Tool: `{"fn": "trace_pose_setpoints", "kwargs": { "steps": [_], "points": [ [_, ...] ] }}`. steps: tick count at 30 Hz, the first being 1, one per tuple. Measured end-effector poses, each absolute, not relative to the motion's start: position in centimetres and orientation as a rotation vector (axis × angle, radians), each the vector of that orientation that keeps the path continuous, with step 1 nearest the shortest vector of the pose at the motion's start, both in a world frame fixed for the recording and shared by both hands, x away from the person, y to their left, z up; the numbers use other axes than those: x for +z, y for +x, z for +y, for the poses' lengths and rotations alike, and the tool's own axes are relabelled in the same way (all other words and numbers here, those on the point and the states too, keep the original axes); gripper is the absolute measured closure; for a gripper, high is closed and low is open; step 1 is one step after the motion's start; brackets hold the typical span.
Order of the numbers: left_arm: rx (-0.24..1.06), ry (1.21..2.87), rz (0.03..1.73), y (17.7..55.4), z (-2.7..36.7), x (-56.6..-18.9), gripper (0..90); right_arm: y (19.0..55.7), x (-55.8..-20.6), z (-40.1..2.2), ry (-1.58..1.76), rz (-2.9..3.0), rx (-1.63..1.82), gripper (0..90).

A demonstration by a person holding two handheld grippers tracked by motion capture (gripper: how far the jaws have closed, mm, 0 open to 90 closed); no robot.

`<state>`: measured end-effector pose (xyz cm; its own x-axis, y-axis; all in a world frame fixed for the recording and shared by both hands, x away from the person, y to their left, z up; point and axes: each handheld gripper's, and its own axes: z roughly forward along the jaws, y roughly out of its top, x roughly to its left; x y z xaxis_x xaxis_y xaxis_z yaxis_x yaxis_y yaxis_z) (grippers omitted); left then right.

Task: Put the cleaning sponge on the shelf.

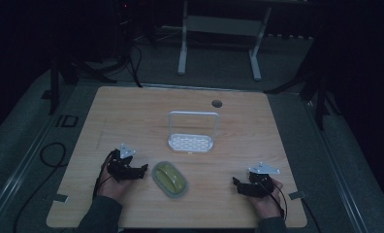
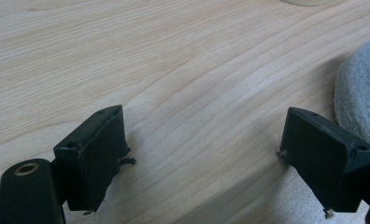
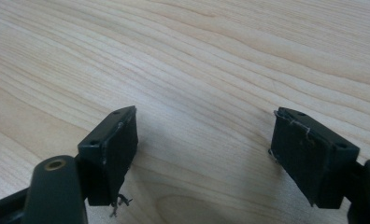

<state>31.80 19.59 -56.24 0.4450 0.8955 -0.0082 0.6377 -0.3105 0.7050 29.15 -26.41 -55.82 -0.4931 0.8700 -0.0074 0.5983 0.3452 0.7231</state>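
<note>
A grey oval felt tray with a yellow-green object in it lies on the wooden table near the front, between my two hands. Just left of it, my left gripper rests low on the table, open and empty; its own view has the tray's grey edge at the right beyond my left gripper. At the front right, my right gripper also sits low over the wood, open with nothing between the jaws, as my right gripper confirms over bare wood.
A white wire rack with a perforated base stands upright at the table's middle, behind the tray. A round cable hole sits near the far edge. A white desk frame stands on the floor beyond the table.
</note>
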Motion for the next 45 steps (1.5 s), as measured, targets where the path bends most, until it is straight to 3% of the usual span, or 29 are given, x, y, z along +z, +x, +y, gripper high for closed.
{"fn": "trace_pose_setpoints", "kwargs": {
  "steps": [9,22,45],
  "points": [
    [0.526,2.049,1.283,31.9,19.5,-56.3,13.0,28.3,-54.2,-25.7,1.232,2.189,0.901,31.7],
    [0.529,2.045,1.29,31.9,19.5,-56.3,12.7,27.4,-51.1,-23.8,1.109,2.192,0.897,33.6],
    [0.531,2.041,1.297,31.9,19.4,-56.4,12.3,27.7,-47.8,-20.4,1.039,2.222,0.899,44.5]
  ]
}}
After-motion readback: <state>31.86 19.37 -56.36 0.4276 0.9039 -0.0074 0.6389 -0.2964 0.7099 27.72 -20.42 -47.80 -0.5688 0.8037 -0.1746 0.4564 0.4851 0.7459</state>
